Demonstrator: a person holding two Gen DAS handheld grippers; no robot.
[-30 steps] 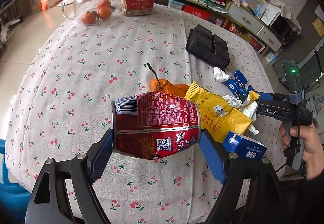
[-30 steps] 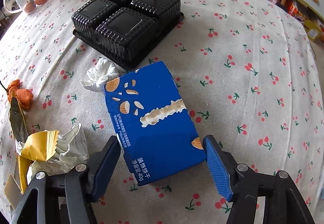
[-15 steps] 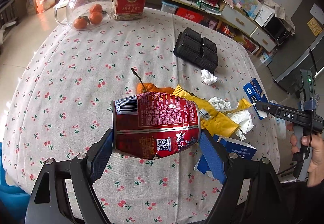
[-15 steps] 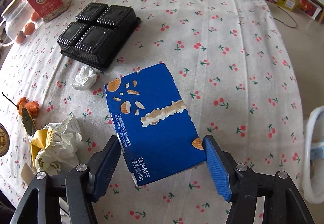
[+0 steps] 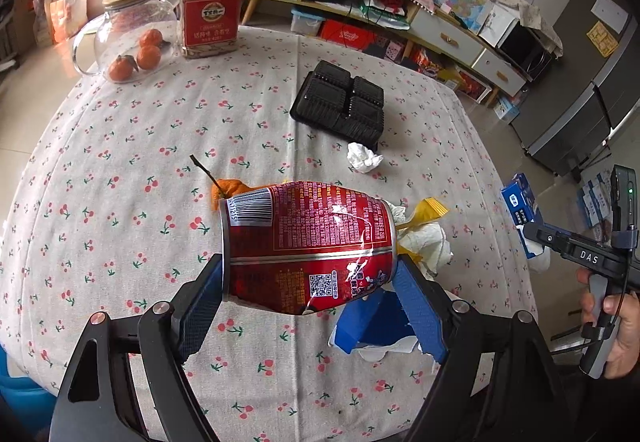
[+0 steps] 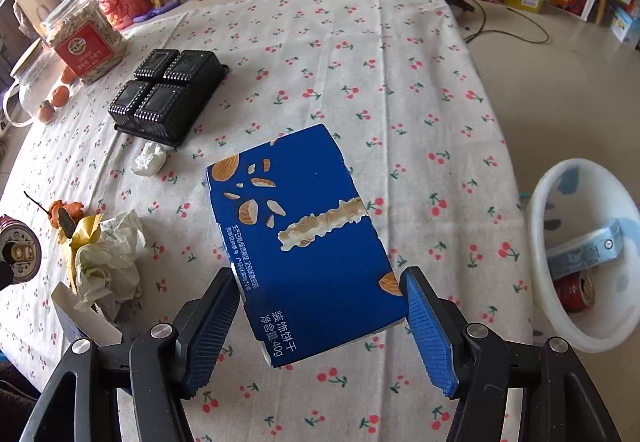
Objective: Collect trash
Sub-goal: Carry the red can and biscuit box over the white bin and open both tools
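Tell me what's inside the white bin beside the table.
In the white bin, a red can lies on the bottom under a pale blue flattened wrapper. Its near wall hides the rest of the floor.

My blue-padded left gripper [image 5: 310,296] clamps a red can [image 5: 308,246]; my right gripper [image 6: 322,326] grips a dark blue box [image 6: 308,246] printed with almonds, over the white, red-cherry tablecloth [image 6: 360,54]; white bin [image 6: 540,226]
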